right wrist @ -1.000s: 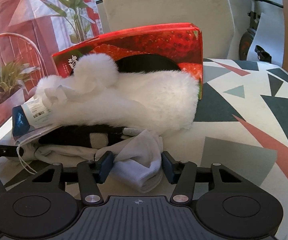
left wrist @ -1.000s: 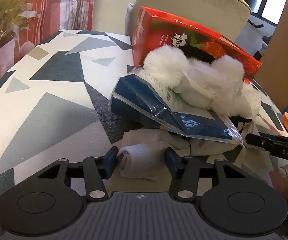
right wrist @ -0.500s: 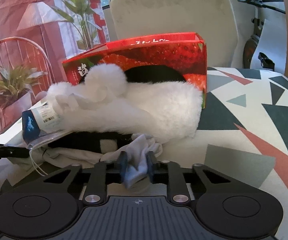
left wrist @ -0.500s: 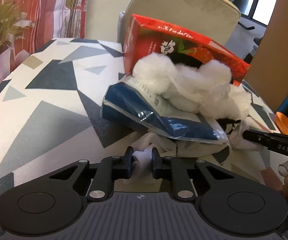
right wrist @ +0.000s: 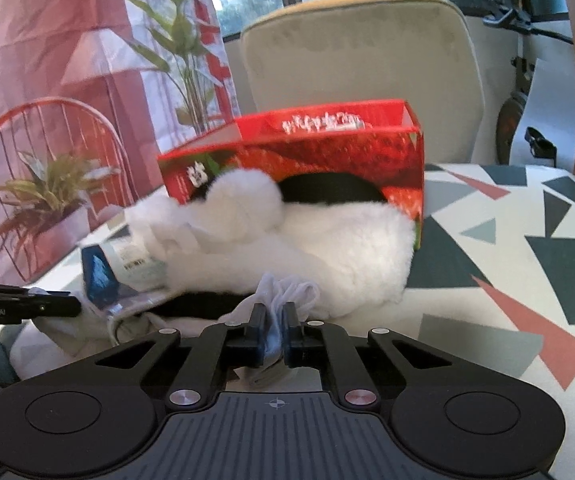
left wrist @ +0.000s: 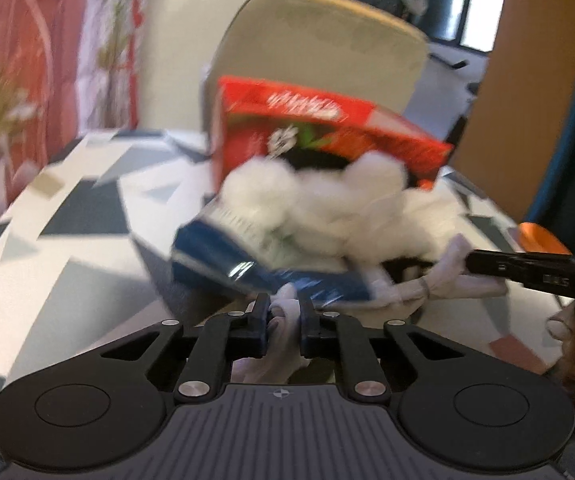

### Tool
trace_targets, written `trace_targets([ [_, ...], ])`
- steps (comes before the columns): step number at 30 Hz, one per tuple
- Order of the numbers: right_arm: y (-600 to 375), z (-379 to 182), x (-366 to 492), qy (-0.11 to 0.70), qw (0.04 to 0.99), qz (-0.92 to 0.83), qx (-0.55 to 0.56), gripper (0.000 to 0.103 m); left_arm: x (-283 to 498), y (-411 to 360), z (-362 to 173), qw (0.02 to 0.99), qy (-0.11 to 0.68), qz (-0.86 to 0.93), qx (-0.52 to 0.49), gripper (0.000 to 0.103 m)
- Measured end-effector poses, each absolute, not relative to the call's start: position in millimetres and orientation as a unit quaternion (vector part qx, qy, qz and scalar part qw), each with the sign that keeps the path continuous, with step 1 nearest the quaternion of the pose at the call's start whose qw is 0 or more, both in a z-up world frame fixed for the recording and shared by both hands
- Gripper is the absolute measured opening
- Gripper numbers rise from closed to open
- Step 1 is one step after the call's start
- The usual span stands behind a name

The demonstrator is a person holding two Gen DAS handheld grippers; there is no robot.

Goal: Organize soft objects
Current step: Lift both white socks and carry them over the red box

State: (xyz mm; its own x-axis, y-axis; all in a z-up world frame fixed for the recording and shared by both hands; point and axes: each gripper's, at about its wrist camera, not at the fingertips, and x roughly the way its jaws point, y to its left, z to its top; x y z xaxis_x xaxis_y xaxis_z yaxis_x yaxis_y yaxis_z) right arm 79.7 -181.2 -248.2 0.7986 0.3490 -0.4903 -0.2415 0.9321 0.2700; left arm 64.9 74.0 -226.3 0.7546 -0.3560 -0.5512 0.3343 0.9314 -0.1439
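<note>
Both tongs are clamped now! Left gripper (left wrist: 283, 320), its jaws having just been closing, pinches a white sock (left wrist: 285, 314) at one end; right gripper (right wrist: 273, 330) is squeezed tight on another bunch of white sock (right wrist: 287, 292), lifted just off the patterned table (right wrist: 527, 260). Behind them sits the heap: a blue plastic packet (left wrist: 223, 256), a fluffy white plush (right wrist: 347, 248) on top, all against an open red strawberry box (right wrist: 327, 148). Beyond stands a beige chair (right wrist: 359, 52).
</note>
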Motion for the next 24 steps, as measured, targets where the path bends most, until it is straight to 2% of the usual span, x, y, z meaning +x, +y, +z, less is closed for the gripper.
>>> trace_targets([
  [14, -186.6, -200.5, 52.1, 0.194, 0.963, 0.160, 0.098, 0.006, 37.3, 82.5, -190.8, 0.949, 0.229, -0.206, -0.063, 0.014],
  [24, -189.1, -190.6, 52.8, 0.184, 0.964, 0.160, 0.103, 0.006, 52.4, 84.3, -175.1, 0.951, 0.230, -0.197, -0.066, 0.014],
])
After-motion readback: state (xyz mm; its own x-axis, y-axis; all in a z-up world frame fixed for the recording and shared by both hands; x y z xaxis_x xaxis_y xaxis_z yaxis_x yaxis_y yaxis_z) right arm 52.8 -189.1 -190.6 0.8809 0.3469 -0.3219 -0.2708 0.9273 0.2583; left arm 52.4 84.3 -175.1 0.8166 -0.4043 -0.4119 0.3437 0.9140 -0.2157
